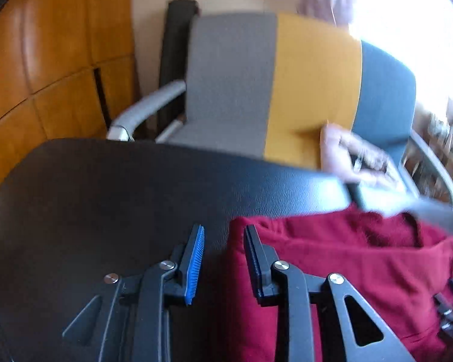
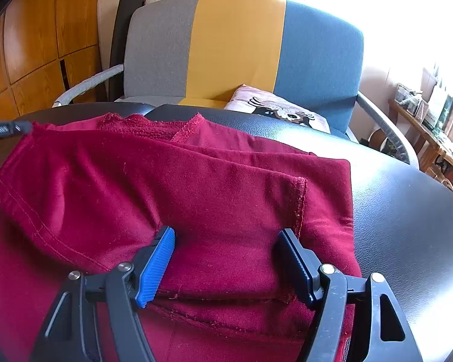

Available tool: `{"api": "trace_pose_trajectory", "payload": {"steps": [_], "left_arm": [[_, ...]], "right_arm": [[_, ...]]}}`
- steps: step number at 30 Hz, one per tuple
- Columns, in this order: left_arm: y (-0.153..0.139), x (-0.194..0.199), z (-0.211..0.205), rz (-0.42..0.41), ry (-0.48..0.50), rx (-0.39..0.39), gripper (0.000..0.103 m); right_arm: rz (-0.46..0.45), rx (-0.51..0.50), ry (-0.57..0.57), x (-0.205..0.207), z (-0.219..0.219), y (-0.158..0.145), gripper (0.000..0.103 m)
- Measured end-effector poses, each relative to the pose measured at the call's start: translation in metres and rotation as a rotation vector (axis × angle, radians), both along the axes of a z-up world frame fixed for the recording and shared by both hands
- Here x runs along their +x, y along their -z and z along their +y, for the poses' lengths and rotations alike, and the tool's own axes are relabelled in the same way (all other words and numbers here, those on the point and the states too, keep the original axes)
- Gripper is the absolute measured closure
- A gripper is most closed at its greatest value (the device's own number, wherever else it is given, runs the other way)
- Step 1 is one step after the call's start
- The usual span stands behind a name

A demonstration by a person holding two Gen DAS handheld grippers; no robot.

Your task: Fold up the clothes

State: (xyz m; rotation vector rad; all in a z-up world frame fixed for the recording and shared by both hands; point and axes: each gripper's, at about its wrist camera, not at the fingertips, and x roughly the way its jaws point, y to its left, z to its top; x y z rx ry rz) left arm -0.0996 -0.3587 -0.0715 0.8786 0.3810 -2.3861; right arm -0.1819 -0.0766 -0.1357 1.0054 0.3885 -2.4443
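Observation:
A dark red garment [image 2: 196,181] lies folded over on a black leather-like table [image 2: 407,211]. In the right wrist view my right gripper [image 2: 226,238] stands open low over the cloth, its fingers straddling a hemmed flap, nothing pinched between them. In the left wrist view my left gripper [image 1: 223,235] is open at the left edge of the red garment [image 1: 347,256]; one finger is over the cloth, the other over bare table [image 1: 136,196]. That view is motion-blurred. The other gripper's tip shows at the left edge of the right wrist view.
Behind the table stands an armchair [image 2: 235,45] with grey, yellow and blue panels and grey armrests. A pale cushion [image 2: 274,108] with a printed picture lies on its seat. Wooden cupboards [image 2: 39,45] fill the left. A cluttered wooden shelf [image 2: 432,126] sits by the bright window at right.

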Motion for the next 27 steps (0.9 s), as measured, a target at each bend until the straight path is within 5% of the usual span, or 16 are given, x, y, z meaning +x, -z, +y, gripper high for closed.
{"api": "trace_pose_trajectory", "payload": {"steps": [2,5,8,17,27], "left_arm": [[-0.007,0.009,0.012,0.034,0.051,0.012,0.072],[0.006,-0.002,0.038,-0.022,0.132,0.007,0.061],[0.02,-0.016,0.059,-0.079,0.197,0.007,0.041],[0.054,-0.041,0.05,-0.106,0.228,0.072,0.038],[0.058,-0.069,0.04,-0.105,0.243,0.043,0.037]], "right_arm": [[0.002,0.002,0.001,0.0,0.0,0.0,0.031],[0.005,0.005,0.003,0.001,-0.001,0.0,0.031],[0.004,0.007,0.003,0.001,-0.001,0.0,0.031],[-0.011,-0.012,0.005,-0.001,0.0,0.0,0.03],[-0.017,-0.03,0.023,-0.014,-0.007,0.002,0.028]]}}
